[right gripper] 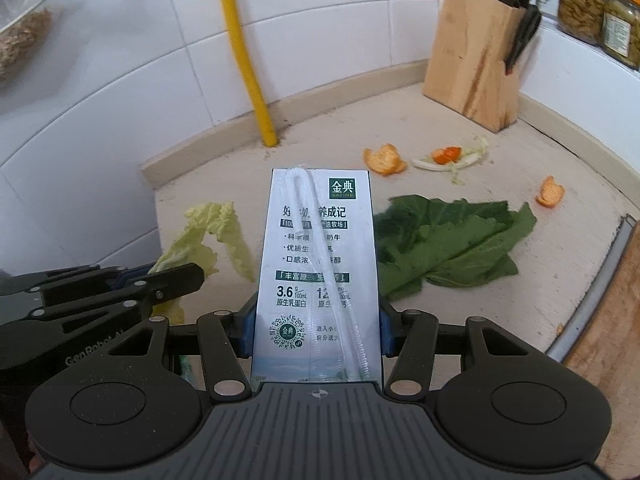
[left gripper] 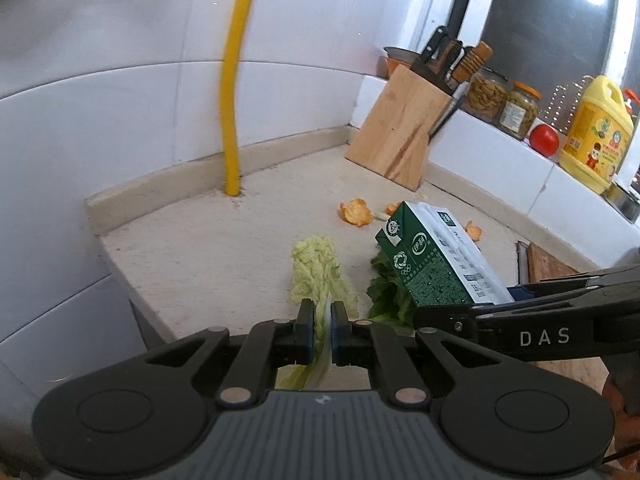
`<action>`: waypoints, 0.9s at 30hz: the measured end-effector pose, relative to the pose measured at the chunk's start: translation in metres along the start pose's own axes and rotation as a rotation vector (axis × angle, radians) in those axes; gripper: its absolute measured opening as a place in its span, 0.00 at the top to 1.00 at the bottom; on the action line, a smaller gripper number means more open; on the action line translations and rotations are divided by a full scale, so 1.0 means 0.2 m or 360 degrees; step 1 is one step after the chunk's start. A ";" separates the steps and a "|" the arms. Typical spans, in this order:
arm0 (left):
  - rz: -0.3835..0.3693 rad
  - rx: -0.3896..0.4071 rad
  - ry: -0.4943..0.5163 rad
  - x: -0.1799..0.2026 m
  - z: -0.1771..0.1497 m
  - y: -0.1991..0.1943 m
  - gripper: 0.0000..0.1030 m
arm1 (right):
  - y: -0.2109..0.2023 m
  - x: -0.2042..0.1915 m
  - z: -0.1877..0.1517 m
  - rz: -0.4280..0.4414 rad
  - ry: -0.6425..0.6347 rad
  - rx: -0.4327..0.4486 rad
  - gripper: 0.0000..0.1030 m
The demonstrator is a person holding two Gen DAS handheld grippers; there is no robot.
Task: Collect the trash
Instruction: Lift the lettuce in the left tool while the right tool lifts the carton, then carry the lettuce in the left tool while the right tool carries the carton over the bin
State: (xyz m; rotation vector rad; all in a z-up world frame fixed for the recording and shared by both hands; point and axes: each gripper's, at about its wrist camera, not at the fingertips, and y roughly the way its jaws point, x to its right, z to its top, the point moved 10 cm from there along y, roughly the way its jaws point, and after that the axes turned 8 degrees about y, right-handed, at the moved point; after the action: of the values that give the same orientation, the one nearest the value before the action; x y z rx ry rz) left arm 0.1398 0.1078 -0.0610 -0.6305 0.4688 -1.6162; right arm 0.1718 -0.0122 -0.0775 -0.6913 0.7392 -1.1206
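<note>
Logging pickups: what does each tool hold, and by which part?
Left tool: pale cabbage leaf, pinched at its stalk. Right tool: milk carton, clamped across its lower side walls.

Both grippers clamped on a load, side by side and tilted downward

The left gripper (left gripper: pixel 322 330) has its jaws drawn almost together, the blue-edged pads (left gripper: pixel 306 332) pinching a pale cabbage leaf (left gripper: pixel 316 272) that passes between them and hangs out in front. The right gripper (right gripper: pixel 314 330) stands about half open, its pads (right gripper: pixel 248 330) pressed against the two sides of a milk carton (right gripper: pixel 316 264) that sticks out forward along the fingers. Each gripper shows in the other's view: the right one reaches in from the right edge of the left view, the left one from the left edge of the right view, close together but apart
</note>
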 end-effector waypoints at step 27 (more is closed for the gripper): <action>0.0378 0.0030 -0.0439 -0.73 -0.27 -0.35 0.96 | 0.25 -0.79 -0.09 0.0394 -0.0352 -0.0138 0.41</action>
State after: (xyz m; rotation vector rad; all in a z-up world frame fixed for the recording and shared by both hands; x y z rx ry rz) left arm 0.0626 0.2583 -0.0765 -0.7419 0.3112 -1.2855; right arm 0.1424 0.1507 -0.1010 -0.7609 0.6662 -0.7763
